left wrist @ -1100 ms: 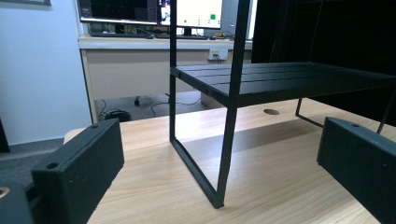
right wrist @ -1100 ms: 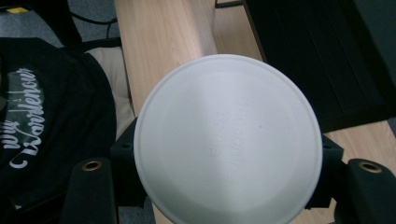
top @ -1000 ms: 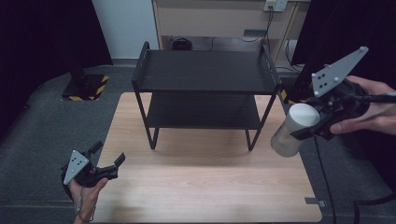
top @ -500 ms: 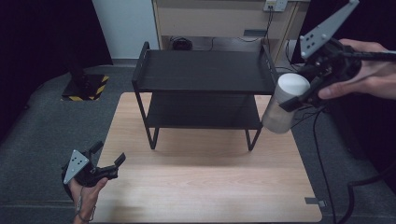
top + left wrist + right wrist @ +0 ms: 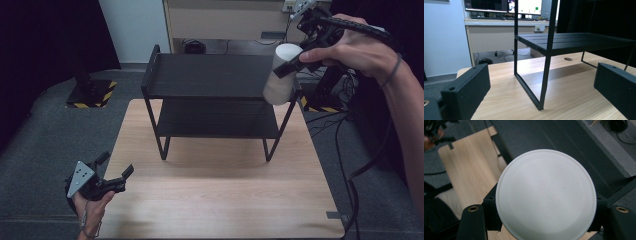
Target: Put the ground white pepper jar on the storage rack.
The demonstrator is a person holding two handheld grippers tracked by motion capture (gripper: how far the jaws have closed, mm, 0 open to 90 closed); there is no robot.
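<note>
A white cylindrical container [image 5: 281,73] hangs in the air over the right end of the black two-tier shelf rack [image 5: 215,75], with my right gripper [image 5: 295,60] shut on it. In the right gripper view its round white lid [image 5: 546,195] faces the camera, clamped between the two jaws, above the rack's top shelf [image 5: 564,147]. My left gripper [image 5: 116,172] stands open at the table's front left corner, low over the wood, with nothing between its jaws. In the left gripper view the rack's near leg [image 5: 546,65] stands ahead between the jaws.
The wooden table [image 5: 225,200] carries the rack at its back half. A cabinet [image 5: 225,20] and cables stand behind the table. Yellow-black floor markings [image 5: 95,92] lie at the left. A cable [image 5: 360,165] trails from the right gripper past the table's right edge.
My right gripper has carried the white container up and leftward, from beside the rack's right end to over its top shelf. The left gripper has stayed in place.
</note>
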